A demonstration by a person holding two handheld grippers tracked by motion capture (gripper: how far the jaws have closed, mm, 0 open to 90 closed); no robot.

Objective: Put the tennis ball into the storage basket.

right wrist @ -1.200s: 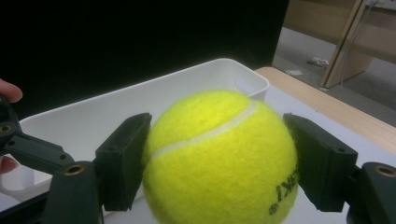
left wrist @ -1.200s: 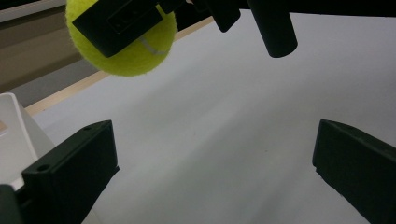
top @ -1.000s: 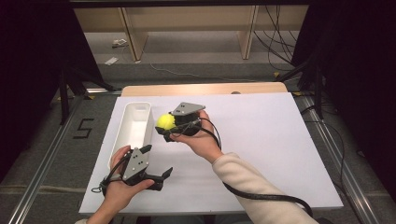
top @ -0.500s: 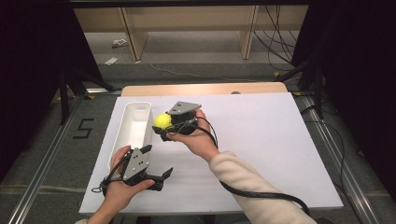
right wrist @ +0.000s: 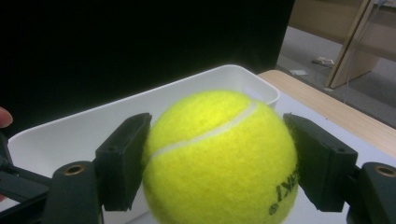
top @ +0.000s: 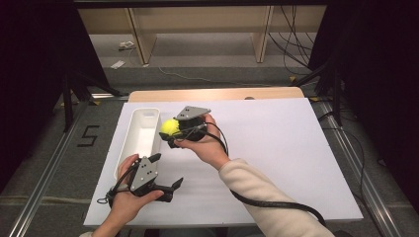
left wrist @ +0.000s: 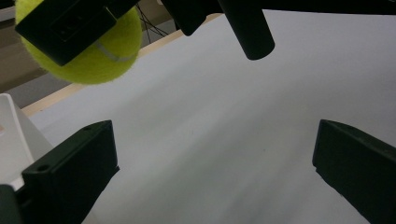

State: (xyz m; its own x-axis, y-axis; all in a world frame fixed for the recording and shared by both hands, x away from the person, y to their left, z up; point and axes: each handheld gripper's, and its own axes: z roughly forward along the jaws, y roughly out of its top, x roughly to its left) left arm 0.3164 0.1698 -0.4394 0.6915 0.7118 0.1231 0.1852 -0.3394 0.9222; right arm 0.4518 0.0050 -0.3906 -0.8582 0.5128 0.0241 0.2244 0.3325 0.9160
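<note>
Plainly, right tongs (right wrist: 215,158) clamped on tennis ball (right wrist: 219,158), black print perhaps "K1"; left tongs (left wrist: 215,172) wide.

I see a white worktop (top: 276,148) with a long white bin (top: 141,136) lying on it, along its left edge.

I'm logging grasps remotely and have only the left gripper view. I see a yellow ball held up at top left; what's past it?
Observer: A long white bin lies beside the tennis ball.
Operator: Is the grip centred?
Observer: In the right gripper view, both pads of the right gripper press the ball's opposite sides.
Operator: And my own gripper?
Observer: The left gripper is open, near the table's front edge.
</note>
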